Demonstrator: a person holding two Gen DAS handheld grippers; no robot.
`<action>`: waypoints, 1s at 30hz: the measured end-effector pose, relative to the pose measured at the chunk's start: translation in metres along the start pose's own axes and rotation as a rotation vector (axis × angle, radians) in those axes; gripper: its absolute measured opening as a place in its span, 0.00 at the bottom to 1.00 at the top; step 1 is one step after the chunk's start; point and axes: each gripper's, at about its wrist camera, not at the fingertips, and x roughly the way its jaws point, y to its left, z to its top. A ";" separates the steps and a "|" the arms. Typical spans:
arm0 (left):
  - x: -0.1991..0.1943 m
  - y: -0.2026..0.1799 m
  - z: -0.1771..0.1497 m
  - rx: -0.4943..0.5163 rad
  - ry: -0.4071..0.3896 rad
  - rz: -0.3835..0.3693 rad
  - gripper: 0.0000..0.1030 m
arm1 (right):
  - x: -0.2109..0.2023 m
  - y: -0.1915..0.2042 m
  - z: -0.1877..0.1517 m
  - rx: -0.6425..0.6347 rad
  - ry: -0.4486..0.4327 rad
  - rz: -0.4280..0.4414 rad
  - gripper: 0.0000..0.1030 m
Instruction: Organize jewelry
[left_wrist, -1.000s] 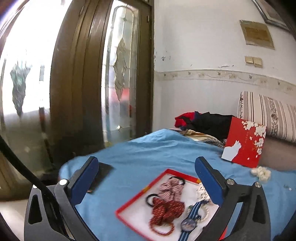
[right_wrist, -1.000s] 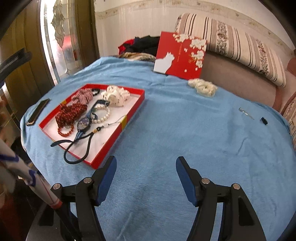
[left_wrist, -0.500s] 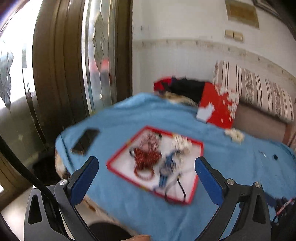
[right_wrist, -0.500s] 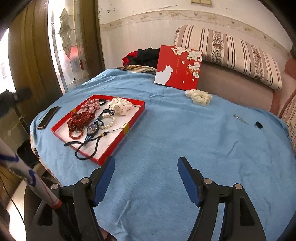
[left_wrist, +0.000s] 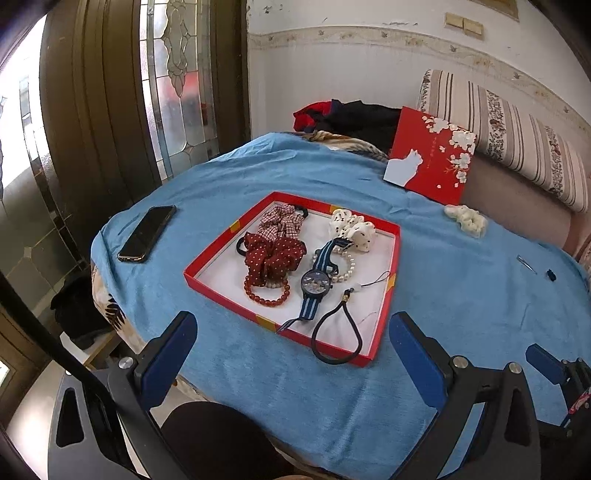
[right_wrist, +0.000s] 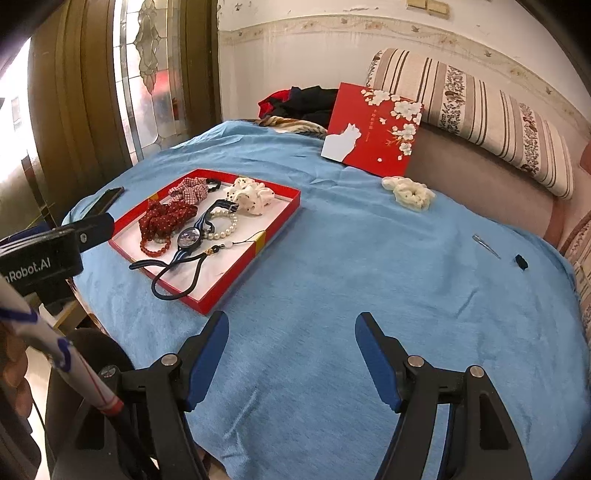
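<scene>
A shallow red tray (left_wrist: 218, 257) (right_wrist: 273, 225) with a white floor lies on the blue cloth. In it are a dark red scrunchie (left_wrist: 275, 255), a checked scrunchie (left_wrist: 282, 218), a white spotted scrunchie (left_wrist: 352, 229), a red bead bracelet (left_wrist: 266, 295), a pearl bracelet (left_wrist: 347, 267), a striped-strap watch (left_wrist: 316, 284) and a black cord loop (left_wrist: 334, 338). A cream scrunchie (left_wrist: 467, 219) (right_wrist: 408, 190) lies outside, near the red lid (left_wrist: 430, 155). My left gripper (left_wrist: 291, 347) is open and empty, short of the tray's near edge. My right gripper (right_wrist: 291, 347) is open and empty over bare cloth, right of the tray.
A black phone (left_wrist: 147, 232) lies left of the tray. A metal hair clip (right_wrist: 485, 245) and a small black piece (right_wrist: 520, 261) lie at the right. A striped cushion (right_wrist: 480, 110) and dark clothes (right_wrist: 299, 101) are at the back. The table edge drops off at front left.
My left gripper has pulled back and tilted down from near the tray's far side, so the whole tray now shows. My right gripper has drawn back slightly. Both stayed open.
</scene>
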 end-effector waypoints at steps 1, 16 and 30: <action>0.003 0.001 0.001 0.000 0.005 0.002 1.00 | 0.002 0.001 0.001 -0.003 0.004 0.002 0.73; 0.026 0.012 -0.001 -0.017 0.060 0.034 1.00 | 0.024 0.021 0.017 -0.049 0.047 0.009 0.73; 0.035 0.031 0.000 -0.060 0.108 0.058 1.00 | 0.039 0.035 0.019 -0.048 0.096 0.043 0.73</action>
